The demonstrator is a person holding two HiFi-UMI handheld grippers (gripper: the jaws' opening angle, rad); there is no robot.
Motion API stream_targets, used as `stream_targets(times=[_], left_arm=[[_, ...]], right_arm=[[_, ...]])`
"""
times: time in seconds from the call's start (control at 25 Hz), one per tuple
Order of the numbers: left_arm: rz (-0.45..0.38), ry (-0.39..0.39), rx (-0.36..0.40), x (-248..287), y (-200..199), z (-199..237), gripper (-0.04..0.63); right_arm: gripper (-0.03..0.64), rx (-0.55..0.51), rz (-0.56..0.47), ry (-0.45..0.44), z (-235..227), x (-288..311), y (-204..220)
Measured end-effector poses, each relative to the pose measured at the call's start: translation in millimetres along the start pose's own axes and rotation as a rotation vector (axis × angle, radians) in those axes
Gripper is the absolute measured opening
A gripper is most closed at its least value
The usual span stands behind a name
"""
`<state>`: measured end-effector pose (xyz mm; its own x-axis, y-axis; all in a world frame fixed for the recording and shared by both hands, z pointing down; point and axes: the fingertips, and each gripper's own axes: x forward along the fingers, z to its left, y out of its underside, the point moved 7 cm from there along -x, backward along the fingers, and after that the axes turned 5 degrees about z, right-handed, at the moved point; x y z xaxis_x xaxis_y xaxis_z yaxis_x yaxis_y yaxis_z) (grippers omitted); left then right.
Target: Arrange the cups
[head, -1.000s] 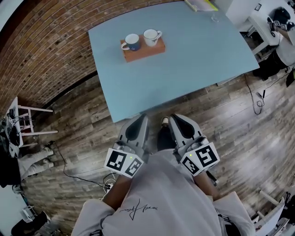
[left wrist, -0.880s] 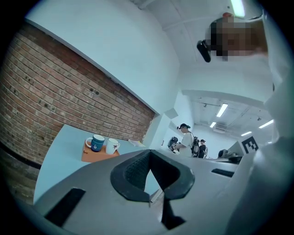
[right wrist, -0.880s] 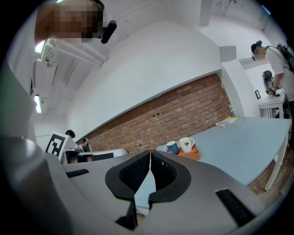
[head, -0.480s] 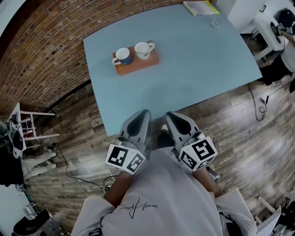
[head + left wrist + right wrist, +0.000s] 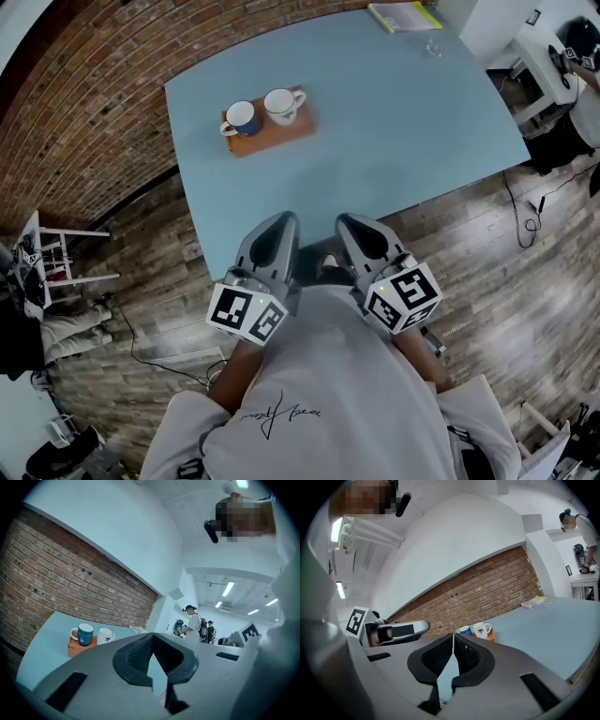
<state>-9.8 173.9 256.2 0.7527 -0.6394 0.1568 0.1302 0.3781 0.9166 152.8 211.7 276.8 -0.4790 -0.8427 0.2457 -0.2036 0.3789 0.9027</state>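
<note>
A blue cup (image 5: 242, 118) and a white cup (image 5: 280, 105) stand side by side on an orange block (image 5: 270, 136) toward the far left of the pale blue table (image 5: 375, 131). Both cups show again in the gripper views: the blue cup (image 5: 85, 634), the white cup (image 5: 105, 635), and the white cup (image 5: 481, 630). My left gripper (image 5: 284, 222) and right gripper (image 5: 346, 225) are held close to my body at the table's near edge, well short of the cups. Both are shut with nothing between the jaws.
A yellow-green booklet (image 5: 404, 15) and a small clear glass (image 5: 432, 44) lie at the table's far right corner. A brick wall (image 5: 75, 103) runs along the left. White furniture (image 5: 548, 66) and cables sit on the wooden floor to the right. People (image 5: 193, 623) stand in the background.
Both grippers have moved forward to the table's near edge, and the view has shifted with me so the table sits closer. The jaws stay shut.
</note>
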Motion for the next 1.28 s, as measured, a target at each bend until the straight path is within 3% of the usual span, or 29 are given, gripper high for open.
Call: stream_targets(times=[0.2,0.4,0.88,1.28], left_arm=[[-0.027,0.008,0.033,15.4,-4.5,5.3,0.009],[-0.059,0.033,0.035,29.3,-7.9,13.5,0.009],[-0.028,-0.035,0.107,71.1,-11.9,50.5,0.009],[-0.033,-0.154,0.116,126.8,-10.7,73.6,0.009]], right_arm=[[0.021,-0.041,0.001,-0.035,-11.3,8.9,-5.5],[0.021,-0.059,0.034,-0.128,-24.8,30.9,-14.1],[0.021,-0.234,0.1,-0.34,-64.4,105.4,-50.1],[0.021,-0.347,0.162,-0.267,-109.6,165.6,-66.5]])
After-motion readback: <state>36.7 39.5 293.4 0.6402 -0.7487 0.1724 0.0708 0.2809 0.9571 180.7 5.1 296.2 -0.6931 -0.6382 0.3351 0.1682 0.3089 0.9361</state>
